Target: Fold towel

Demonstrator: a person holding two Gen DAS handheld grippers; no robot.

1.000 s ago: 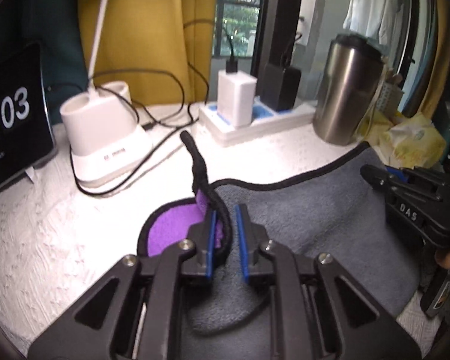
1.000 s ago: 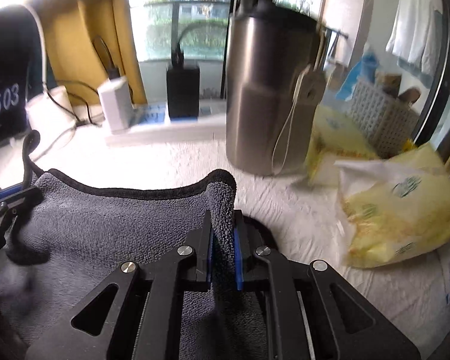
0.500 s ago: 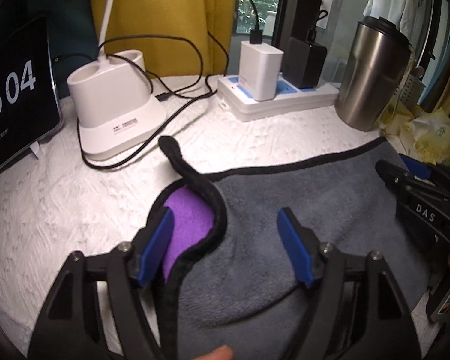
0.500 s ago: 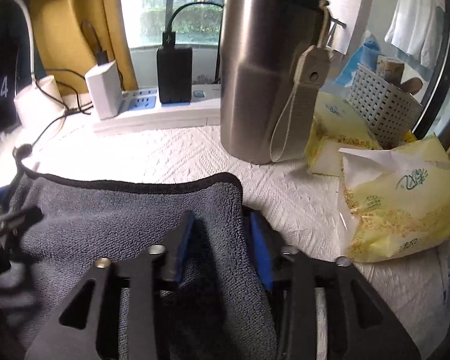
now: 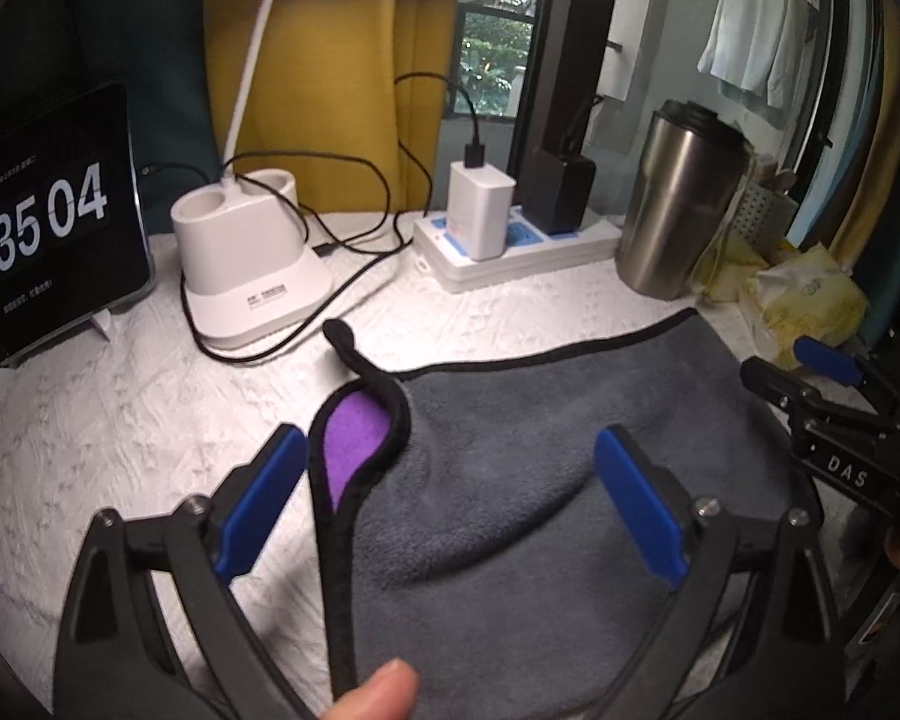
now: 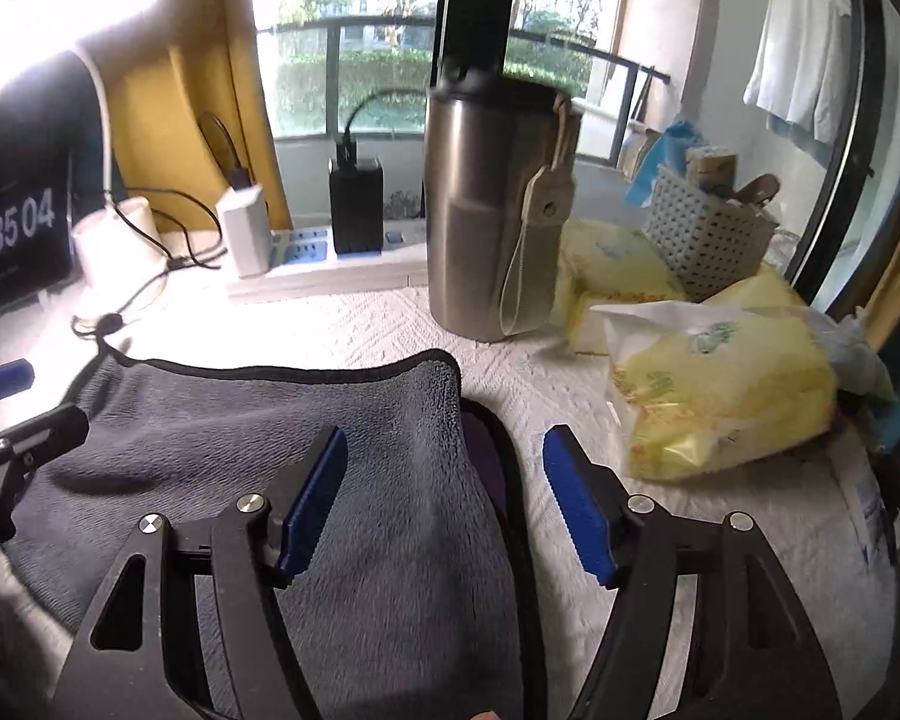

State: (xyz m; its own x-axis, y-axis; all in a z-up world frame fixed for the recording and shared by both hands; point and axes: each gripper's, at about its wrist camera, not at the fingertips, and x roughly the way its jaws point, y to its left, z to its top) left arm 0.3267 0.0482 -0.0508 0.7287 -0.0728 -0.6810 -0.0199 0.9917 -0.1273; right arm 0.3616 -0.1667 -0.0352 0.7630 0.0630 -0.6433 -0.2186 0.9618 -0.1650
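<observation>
The grey towel (image 5: 540, 456) with a black hem lies folded over on the white table cover; its purple underside (image 5: 351, 444) shows at the left corner. It also shows in the right wrist view (image 6: 330, 432). My left gripper (image 5: 444, 504) is open above the towel's left edge, touching nothing. My right gripper (image 6: 444, 498) is open above the towel's right edge, empty. The right gripper shows at the right of the left wrist view (image 5: 828, 396). A fingertip (image 5: 378, 690) shows at the bottom edge.
Behind the towel stand a clock display (image 5: 42, 228), a white charging base (image 5: 246, 264) with cables, a power strip (image 5: 510, 246) with chargers, and a steel tumbler (image 6: 492, 204). Yellow tissue packs (image 6: 708, 378) and a white basket (image 6: 708, 234) sit at the right.
Both grippers have opened wide and let go of the towel's corners, then lifted back a little. The towel now lies flat, folded over.
</observation>
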